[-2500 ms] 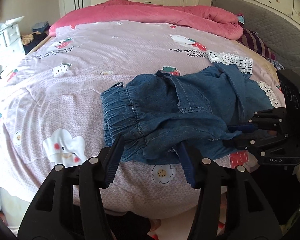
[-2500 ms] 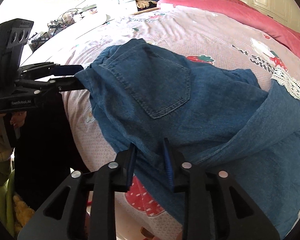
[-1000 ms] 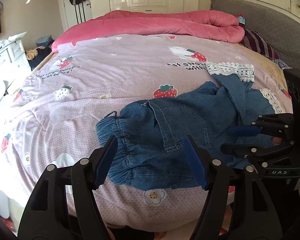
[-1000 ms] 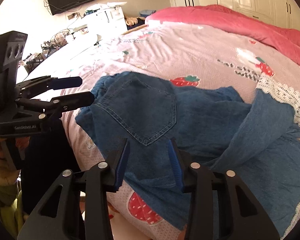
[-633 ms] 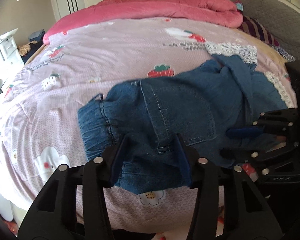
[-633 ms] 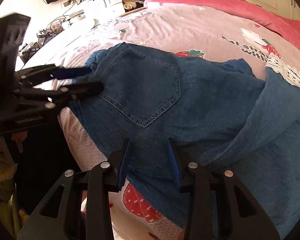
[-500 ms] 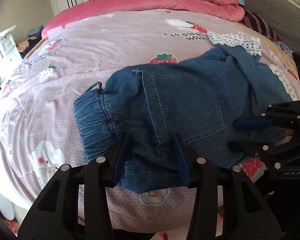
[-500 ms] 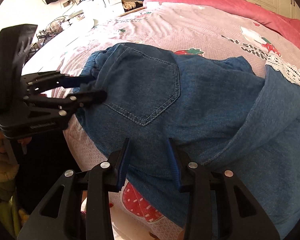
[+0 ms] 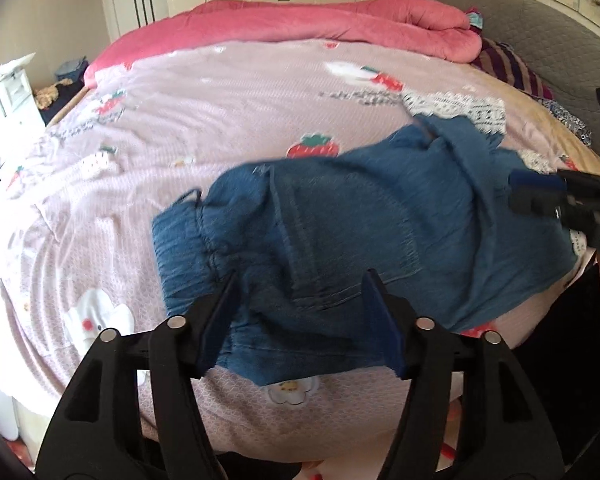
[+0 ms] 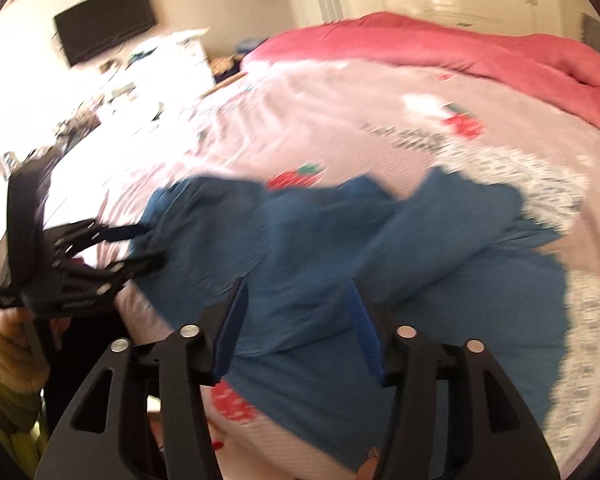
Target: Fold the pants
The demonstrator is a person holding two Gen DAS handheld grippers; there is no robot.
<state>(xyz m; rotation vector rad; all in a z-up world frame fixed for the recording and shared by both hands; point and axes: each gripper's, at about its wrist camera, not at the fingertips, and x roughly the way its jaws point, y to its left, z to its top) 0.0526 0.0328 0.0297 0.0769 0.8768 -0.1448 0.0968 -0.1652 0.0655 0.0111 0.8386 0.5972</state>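
Observation:
Blue denim pants (image 9: 340,232) lie crumpled near the front edge of a bed, elastic waistband to the left, back pocket facing up; they also show in the right wrist view (image 10: 320,248). My left gripper (image 9: 300,316) is open, jaws wide, just above the near edge of the pants by the waistband; it also shows in the right wrist view (image 10: 140,246). My right gripper (image 10: 296,320) is open over the pants' legs; it shows at the right edge of the left wrist view (image 9: 528,192). The right wrist view is blurred.
The bed has a pink strawberry-print cover (image 9: 220,112) with a rolled pink duvet (image 9: 320,28) at the far side and a grey headboard (image 9: 540,32) at right. White lace trim (image 9: 452,104) lies beyond the pants. A dresser (image 9: 4,96) stands left.
Both grippers have opened wider and pulled back and up from the pants. The right wrist view has swung upward and blurred. The pants lie flatter than 2.5 s ago.

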